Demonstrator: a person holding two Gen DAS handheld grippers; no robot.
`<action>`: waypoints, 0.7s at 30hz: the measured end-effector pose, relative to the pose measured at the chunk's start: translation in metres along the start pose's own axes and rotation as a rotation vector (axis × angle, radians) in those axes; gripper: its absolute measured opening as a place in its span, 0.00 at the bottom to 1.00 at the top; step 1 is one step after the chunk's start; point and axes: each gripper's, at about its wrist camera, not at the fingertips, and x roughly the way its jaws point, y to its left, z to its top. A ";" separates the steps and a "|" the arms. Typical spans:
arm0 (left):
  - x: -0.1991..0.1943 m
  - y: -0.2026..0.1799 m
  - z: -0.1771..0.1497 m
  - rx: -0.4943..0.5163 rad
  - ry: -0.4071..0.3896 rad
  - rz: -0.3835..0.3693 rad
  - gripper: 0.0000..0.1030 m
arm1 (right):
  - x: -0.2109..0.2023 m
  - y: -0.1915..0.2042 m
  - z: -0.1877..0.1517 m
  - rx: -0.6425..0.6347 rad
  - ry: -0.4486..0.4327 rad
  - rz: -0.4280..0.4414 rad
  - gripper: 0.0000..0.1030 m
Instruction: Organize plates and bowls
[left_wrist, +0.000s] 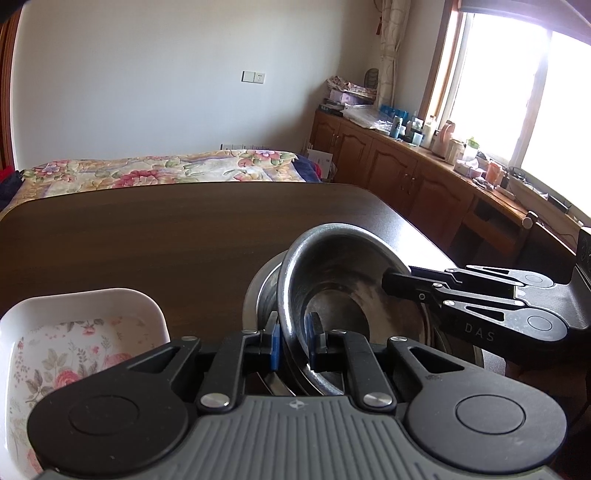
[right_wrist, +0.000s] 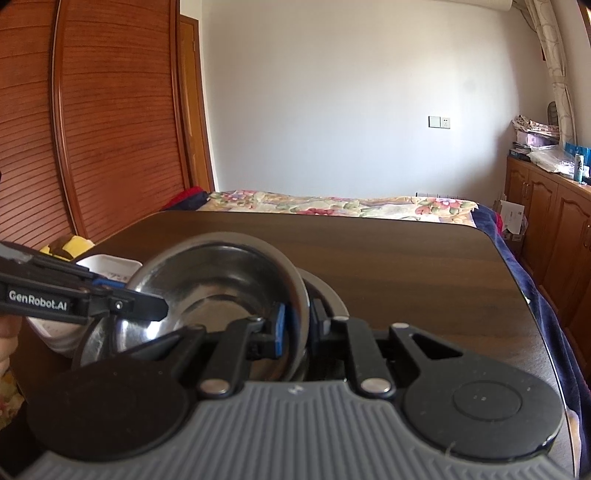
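both grippers, left gripper (left_wrist: 293, 341) and right gripper (right_wrist: 295, 328), seem clamped, facing inward.

Floral bedspread (left_wrist: 155, 168) behind dark table (left_wrist: 147, 240) — cluttered wooden cabinets (left_wrist: 406, 162), slatted wardrobe (right_wrist: 92, 129).

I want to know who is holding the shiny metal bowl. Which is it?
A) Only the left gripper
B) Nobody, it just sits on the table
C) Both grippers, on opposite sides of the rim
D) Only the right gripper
C: the left gripper and the right gripper each pinch the rim of the metal bowl, one on each side.
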 end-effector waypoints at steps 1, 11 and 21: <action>-0.001 0.000 0.000 0.000 0.000 0.001 0.13 | 0.000 -0.001 0.000 0.003 -0.001 0.000 0.16; -0.026 -0.006 -0.002 0.023 -0.091 0.022 0.42 | -0.019 -0.004 0.003 0.010 -0.077 -0.019 0.31; -0.041 -0.020 -0.021 0.062 -0.236 0.101 0.78 | -0.021 -0.005 -0.015 0.032 -0.111 -0.064 0.53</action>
